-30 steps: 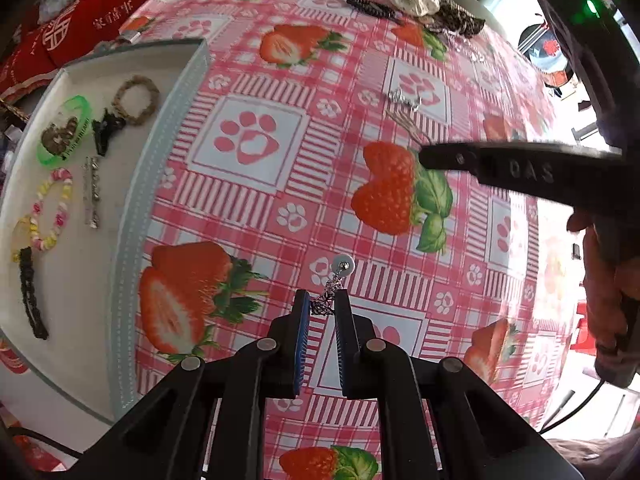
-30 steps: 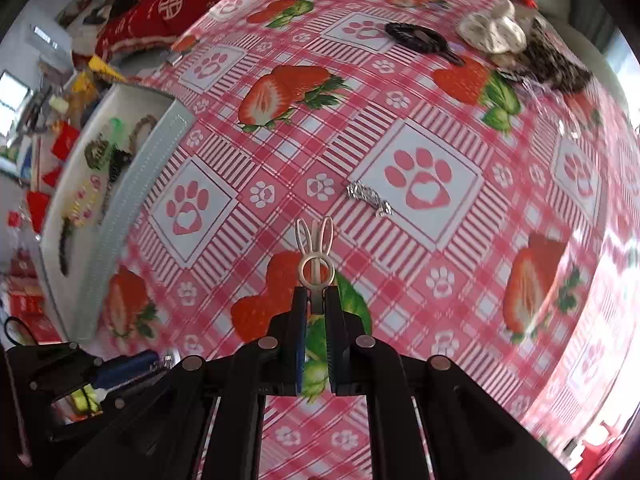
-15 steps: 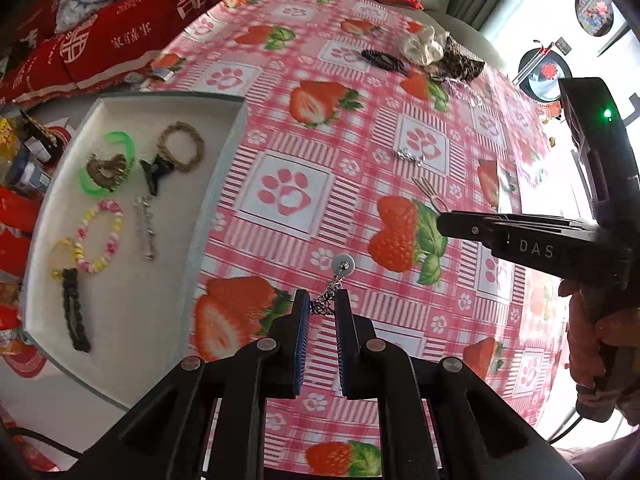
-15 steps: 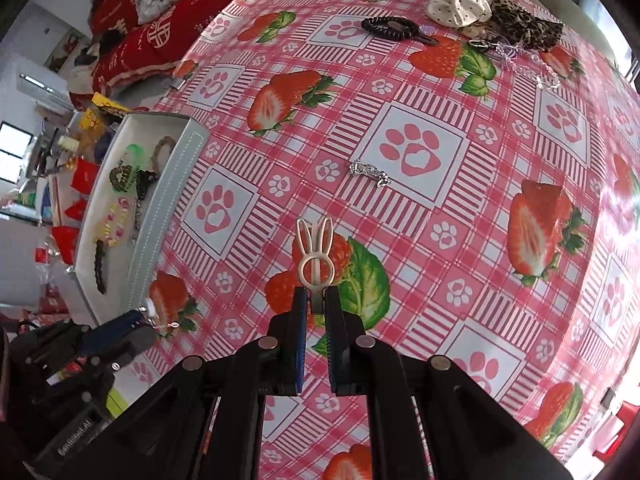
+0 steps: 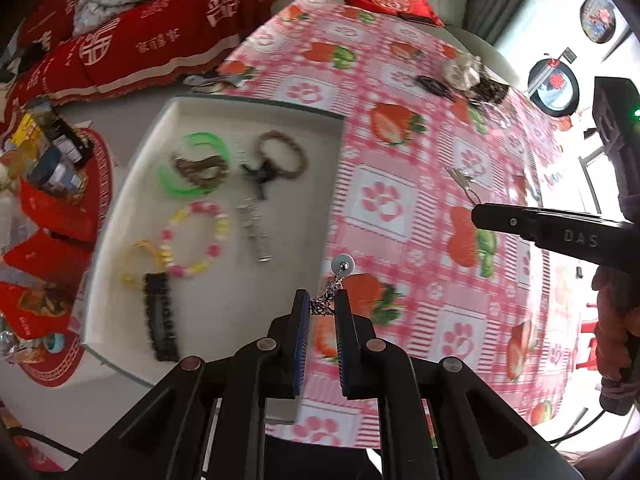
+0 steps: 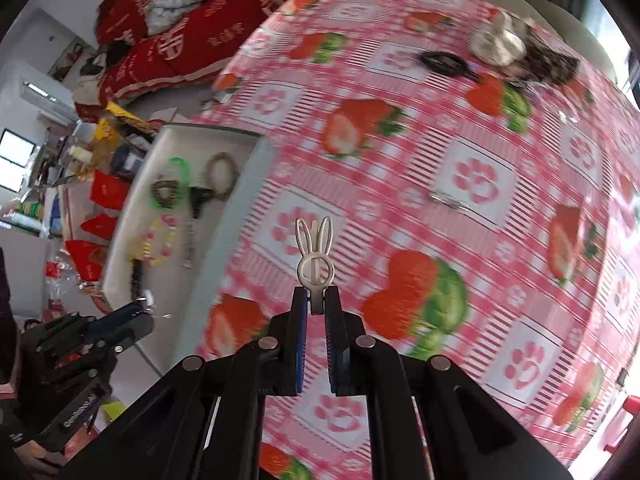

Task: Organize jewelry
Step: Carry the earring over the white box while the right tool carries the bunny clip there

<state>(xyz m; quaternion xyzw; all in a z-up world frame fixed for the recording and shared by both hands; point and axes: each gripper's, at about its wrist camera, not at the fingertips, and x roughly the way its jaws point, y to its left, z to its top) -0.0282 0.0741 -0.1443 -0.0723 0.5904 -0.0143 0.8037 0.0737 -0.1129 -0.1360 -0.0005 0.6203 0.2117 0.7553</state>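
Left wrist view: left gripper point(image 5: 322, 308) nearly closed, pinching the lacy metal end of a chain earring point(image 5: 334, 282); its round white disc hangs out past the tips, over the tray point(image 5: 120, 240) edge.
Right wrist view: right gripper point(image 6: 316, 306) closed tight on the stem of a bunny clip point(image 6: 315, 258); 2 ears point away from the tips, above the tablecloth point(image 6: 472, 208).
Earring handling: judged very light, limp along the chain, free end likely to swing; the filigree is the best hold, as taken, and could snag on a pad at release.
Clip handling: judged light, stiff, smooth, thin; held at the base it may pivot if bumped.
Earring look: silver links, pale disc with a small metal stud.
Clip look: off-white, ring-shaped head, 2 long looped ears.
Tray contents: green bangle point(image 5: 194, 168), bead bracelet point(image 5: 196, 240), black strip point(image 5: 160, 320), silver bar point(image 5: 254, 230), other pieces blurred.
Left on cloth: silver piece point(image 6: 448, 199) near a paw print, hair items at the far end.
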